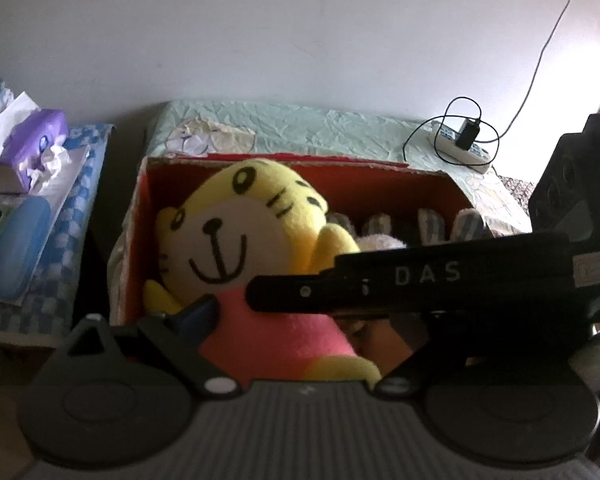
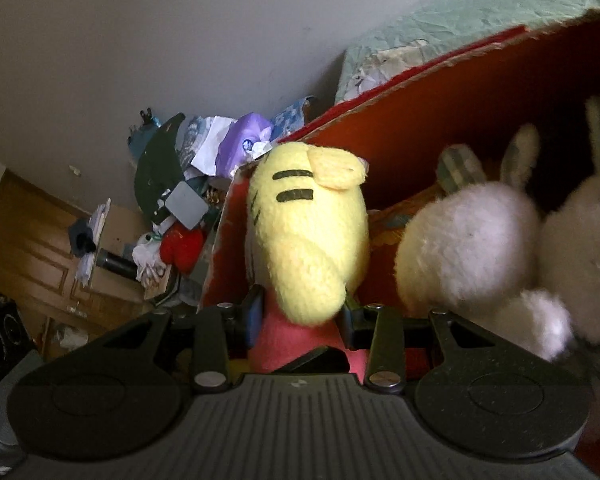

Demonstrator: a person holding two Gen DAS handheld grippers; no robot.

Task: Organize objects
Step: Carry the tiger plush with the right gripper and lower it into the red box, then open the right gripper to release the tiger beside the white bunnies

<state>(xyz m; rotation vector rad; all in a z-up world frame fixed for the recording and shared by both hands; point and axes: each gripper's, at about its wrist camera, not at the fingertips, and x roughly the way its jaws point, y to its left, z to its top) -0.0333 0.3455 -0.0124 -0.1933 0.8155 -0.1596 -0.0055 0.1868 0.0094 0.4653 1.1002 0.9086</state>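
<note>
The right gripper [image 2: 300, 316] pinches the pink body of a yellow plush tiger toy [image 1: 236, 232] that sits inside the red-lined cardboard box [image 1: 420, 184], against its left wall. White plush rabbits [image 2: 472, 248] fill the box's right side. The left gripper [image 1: 296, 320] is spread wide at the box's near edge, clamping nothing.

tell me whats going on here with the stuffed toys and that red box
A person with a gripper in each hand is putting a yellow tiger plush into a red cardboard box. The right gripper is clamped on the plush's pink body. The left gripper sits wide around the plush from the front, and whether it presses cannot be told. White bunny plushes already sit in the box beside it.
</note>
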